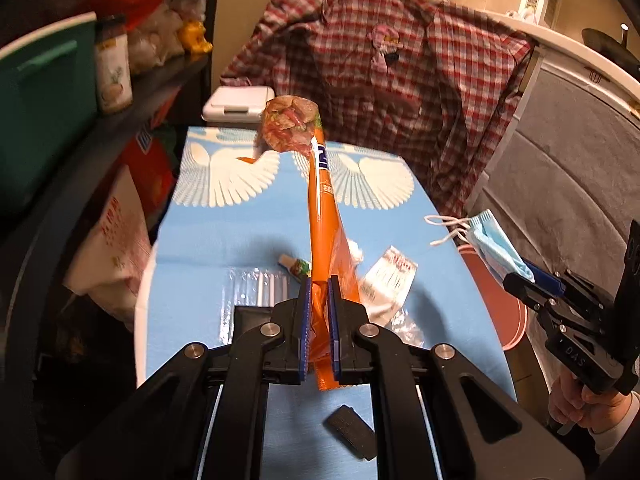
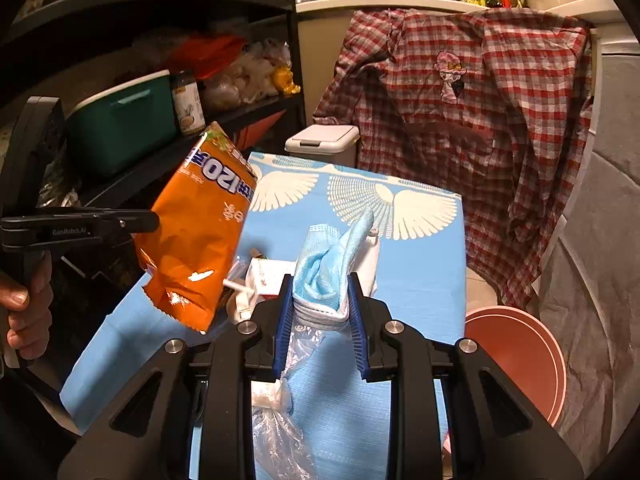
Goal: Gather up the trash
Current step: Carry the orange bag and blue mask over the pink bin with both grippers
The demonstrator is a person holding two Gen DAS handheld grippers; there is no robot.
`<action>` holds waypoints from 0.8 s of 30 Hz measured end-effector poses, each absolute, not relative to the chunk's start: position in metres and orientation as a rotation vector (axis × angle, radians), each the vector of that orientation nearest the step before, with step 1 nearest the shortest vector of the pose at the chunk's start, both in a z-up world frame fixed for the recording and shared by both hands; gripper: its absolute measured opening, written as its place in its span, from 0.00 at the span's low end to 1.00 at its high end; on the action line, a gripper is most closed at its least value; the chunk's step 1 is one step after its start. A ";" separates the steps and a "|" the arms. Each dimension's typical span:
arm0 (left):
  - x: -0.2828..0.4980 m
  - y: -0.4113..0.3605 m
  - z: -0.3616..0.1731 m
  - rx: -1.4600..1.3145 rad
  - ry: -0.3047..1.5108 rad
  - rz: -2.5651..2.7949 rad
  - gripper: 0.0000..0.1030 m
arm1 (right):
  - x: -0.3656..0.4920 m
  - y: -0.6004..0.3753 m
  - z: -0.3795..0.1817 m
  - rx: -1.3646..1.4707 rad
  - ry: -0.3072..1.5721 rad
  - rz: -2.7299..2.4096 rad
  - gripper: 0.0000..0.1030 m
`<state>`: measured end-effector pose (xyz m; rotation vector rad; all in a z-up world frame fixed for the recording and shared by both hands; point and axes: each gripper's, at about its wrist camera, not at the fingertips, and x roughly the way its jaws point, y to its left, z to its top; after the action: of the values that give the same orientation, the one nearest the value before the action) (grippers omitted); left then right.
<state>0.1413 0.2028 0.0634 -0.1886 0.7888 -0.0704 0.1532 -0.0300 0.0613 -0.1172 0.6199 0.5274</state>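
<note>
Above the blue tablecloth (image 1: 224, 236): left gripper (image 1: 319, 292) pinching an orange snack bag (image 1: 323, 216); right gripper (image 2: 320, 296) pinching a blue face mask (image 2: 326, 268).

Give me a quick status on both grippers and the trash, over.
Left gripper shut on orange snack bag, lifted off table. Right gripper clamps blue face mask. Wrappers remain on table. White lidded bin beyond, path unobstructed.

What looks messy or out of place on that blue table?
Litter remains on the blue table: a torn white wrapper, a small tube and clear plastic packaging. A small black block lies near the front edge.
</note>
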 end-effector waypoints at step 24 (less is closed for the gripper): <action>0.138 0.144 0.083 -0.119 0.672 -0.107 0.08 | 0.147 -0.081 0.080 -0.091 0.576 0.437 0.26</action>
<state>0.1379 0.1442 0.0830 -0.1194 0.6720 -0.1065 0.1471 -0.0806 0.0800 -0.0912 0.5765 0.4370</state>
